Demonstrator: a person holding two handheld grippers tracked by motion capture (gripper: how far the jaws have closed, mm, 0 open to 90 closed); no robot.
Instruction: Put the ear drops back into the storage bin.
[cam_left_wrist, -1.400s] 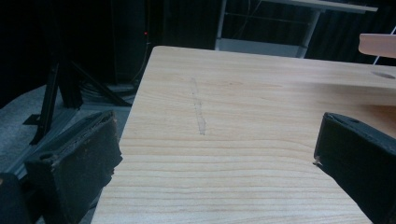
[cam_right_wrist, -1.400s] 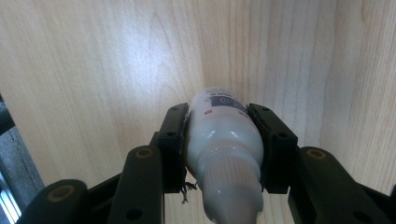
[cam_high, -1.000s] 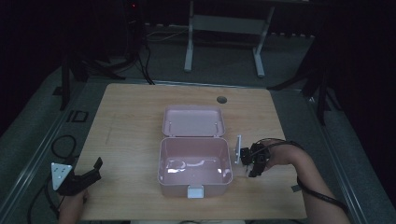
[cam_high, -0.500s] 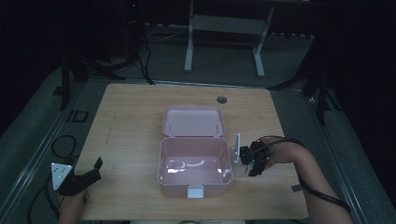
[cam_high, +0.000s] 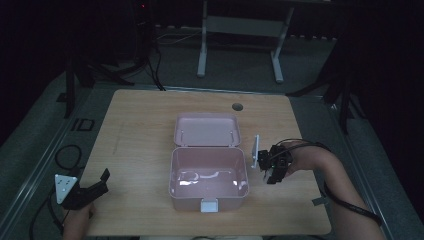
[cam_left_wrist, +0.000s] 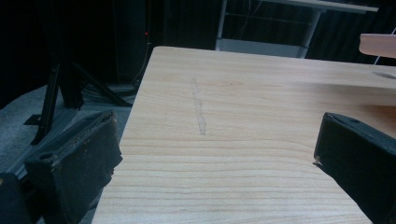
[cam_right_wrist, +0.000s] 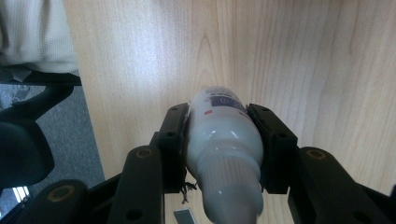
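A pink box (cam_high: 173, 172) stands open in the middle of the wooden table, its lid (cam_high: 207, 129) lying back flat behind it. Just right of the box, my right gripper (cam_high: 274, 167) hangs above the table, pointing down. In the right gripper view the right gripper (cam_right_wrist: 219, 122) is shut on a white plastic bottle (cam_right_wrist: 223, 140) with a dark label, both pads pressed on its sides. My left gripper (cam_high: 100, 182) rests at the table's front left corner. In the left gripper view the left gripper (cam_left_wrist: 215, 144) stands open, with bare wood between the jaws.
A round cable hole (cam_high: 237, 106) sits near the table's far edge. A faint pencil-like streak (cam_left_wrist: 200, 112) marks the wood on the left side. Cables (cam_high: 67, 152) lie on the floor left of the table, and a desk frame (cam_high: 240, 30) stands behind.
My right gripper has lifted a little with the bottle in it. The left gripper and the box have stayed where they were.
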